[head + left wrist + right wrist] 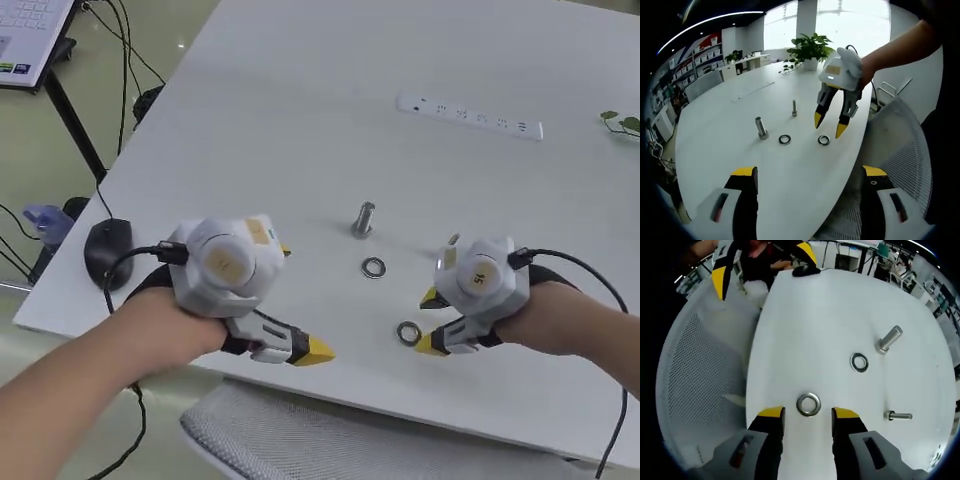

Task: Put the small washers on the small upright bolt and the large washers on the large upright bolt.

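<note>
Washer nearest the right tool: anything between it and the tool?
Nothing visible. The washer lies flat on the bare table just ahead of the open right tool, in line with the gap between its tips. The second washer lies farther off.

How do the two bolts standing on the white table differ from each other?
The large bolt is clearly thicker than the small bolt. In the right gripper view, the large bolt stands close to a washer, while the small bolt stands farther from it. Both are silver, stand upright on the table with the head down, and carry no washer yet.
</note>
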{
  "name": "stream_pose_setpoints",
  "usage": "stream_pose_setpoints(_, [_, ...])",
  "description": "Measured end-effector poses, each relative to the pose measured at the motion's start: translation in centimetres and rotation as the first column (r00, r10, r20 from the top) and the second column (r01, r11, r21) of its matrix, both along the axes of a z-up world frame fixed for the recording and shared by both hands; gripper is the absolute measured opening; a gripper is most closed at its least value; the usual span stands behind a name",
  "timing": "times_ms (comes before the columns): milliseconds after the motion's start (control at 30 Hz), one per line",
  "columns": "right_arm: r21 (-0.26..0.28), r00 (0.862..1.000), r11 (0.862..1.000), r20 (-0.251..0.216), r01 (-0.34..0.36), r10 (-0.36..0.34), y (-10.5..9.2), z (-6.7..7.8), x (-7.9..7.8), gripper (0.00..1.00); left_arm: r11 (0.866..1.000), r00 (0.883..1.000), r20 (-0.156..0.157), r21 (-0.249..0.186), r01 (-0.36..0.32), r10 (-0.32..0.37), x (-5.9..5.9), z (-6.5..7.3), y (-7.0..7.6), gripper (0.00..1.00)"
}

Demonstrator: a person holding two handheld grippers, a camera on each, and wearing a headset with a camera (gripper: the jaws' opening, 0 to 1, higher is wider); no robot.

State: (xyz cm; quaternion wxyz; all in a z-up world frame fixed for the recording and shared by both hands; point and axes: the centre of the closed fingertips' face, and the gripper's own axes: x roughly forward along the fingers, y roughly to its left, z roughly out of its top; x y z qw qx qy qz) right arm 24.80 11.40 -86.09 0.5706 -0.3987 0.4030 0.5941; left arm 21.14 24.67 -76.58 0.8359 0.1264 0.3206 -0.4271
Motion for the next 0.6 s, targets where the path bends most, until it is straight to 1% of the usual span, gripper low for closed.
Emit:
stream_pose_setpoints(33, [0.001, 1.0, 1.0, 0.0, 0.002, -0.002, 0.0, -0.2, -0.1, 0.39, 1.0, 1.0, 0.001, -0.005, -0.001, 0.001, 0.0, 0.0, -0.1, 0.86])
stream_pose_setpoints(100, [-0.001, 1.0, 1.0, 0.019, 0.006, -0.006, -0.1, -0.8, 0.2, 0.39, 1.0, 1.0, 0.006, -0.004, 0.0, 0.0, 0.0, -0.2, -0.3, 0.88])
stream_pose_setpoints(133, [-0.004, 1.0, 1.0, 0.026, 0.007, -0.006, -0.1, -1.1, 0.2, 0.39, 1.0, 1.0, 0.018, 0.007, 0.005, -0.005, 0.2, -0.3, -0.3, 0.9])
stream_pose_setpoints(167, [-0.002, 1.0, 1.0, 0.023, 0.01, -0.01, -0.2, -1.3, 0.2, 0.39, 1.0, 1.0, 0.021, 0.012, 0.006, -0.006, 0.3, -0.3, -0.3, 0.91])
stream_pose_setpoints(233, [0.0, 1.0, 1.0, 0.021, 0.013, -0.013, -0.1, -1.4, 0.1, 0.39, 1.0, 1.0, 0.017, 0.01, 0.009, -0.009, 0.4, -0.4, -0.4, 0.92])
stream_pose_setpoints(333, [-0.007, 1.0, 1.0, 0.022, 0.008, -0.008, -0.2, -1.8, 0.0, 0.38, 1.0, 1.0, 0.027, 0.004, 0.004, -0.004, 0.7, -0.3, -0.4, 0.95])
stream_pose_setpoints(367, [-0.007, 1.0, 1.0, 0.023, 0.009, -0.009, -0.1, -1.8, 0.0, 0.38, 1.0, 0.999, 0.047, 0.006, -0.009, 0.009, 1.1, -0.2, -0.4, 0.98])
stream_pose_setpoints(400, [-0.006, 1.0, 1.0, 0.027, 0.009, -0.008, 0.0, -1.8, -0.1, 0.38, 1.0, 0.997, 0.072, 0.012, -0.021, 0.02, 1.5, -0.1, -0.2, 1.0])
stream_pose_setpoints(467, [0.0, 0.999, 1.0, 0.031, 0.008, -0.008, 0.2, -1.8, 0.0, 0.39, 1.0, 0.998, 0.056, 0.0, -0.018, 0.018, 1.3, -0.1, -0.4, 0.99])
stream_pose_setpoints(533, [0.0, 1.0, 1.0, 0.029, 0.009, -0.009, 0.5, -1.7, 0.1, 0.38, 1.0, 0.998, 0.059, -0.002, -0.023, 0.023, 1.5, -0.2, -0.3, 0.99])
stream_pose_setpoints(600, [-0.014, 0.999, 1.0, 0.031, -0.009, 0.009, 0.4, -1.7, 0.0, 0.38, 1.0, 0.998, 0.059, -0.001, -0.021, 0.021, 1.6, -0.3, -0.3, 0.99])
